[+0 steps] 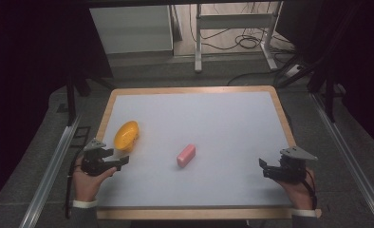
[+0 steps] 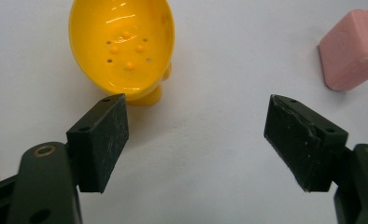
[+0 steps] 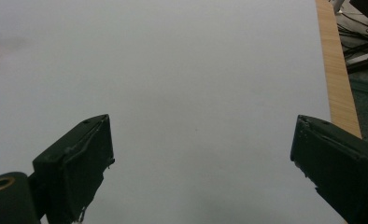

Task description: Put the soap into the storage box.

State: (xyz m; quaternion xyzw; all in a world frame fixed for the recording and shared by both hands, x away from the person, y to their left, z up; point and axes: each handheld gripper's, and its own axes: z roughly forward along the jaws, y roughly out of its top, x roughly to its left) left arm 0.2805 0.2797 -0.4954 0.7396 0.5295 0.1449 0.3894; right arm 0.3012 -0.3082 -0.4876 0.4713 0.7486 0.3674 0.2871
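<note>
A yellow perforated dish (image 1: 126, 135) (image 2: 122, 46) sits on the white table top (image 1: 213, 123) at the left. A pink bar of soap (image 1: 185, 155) (image 2: 354, 49) lies near the middle of the table. My left gripper (image 1: 120, 161) (image 2: 196, 135) is just in front of the yellow dish, open, with nothing between its jaws. Over at the right, near the front edge, my right gripper (image 1: 265, 167) (image 3: 201, 163) is held open above bare table, also with nothing between its jaws.
The table has a wooden rim (image 1: 280, 102) (image 3: 336, 70). Behind it stand a metal frame (image 1: 232, 33) and loose cables on the floor (image 1: 247, 42). Metal rails (image 1: 52, 166) run along both sides.
</note>
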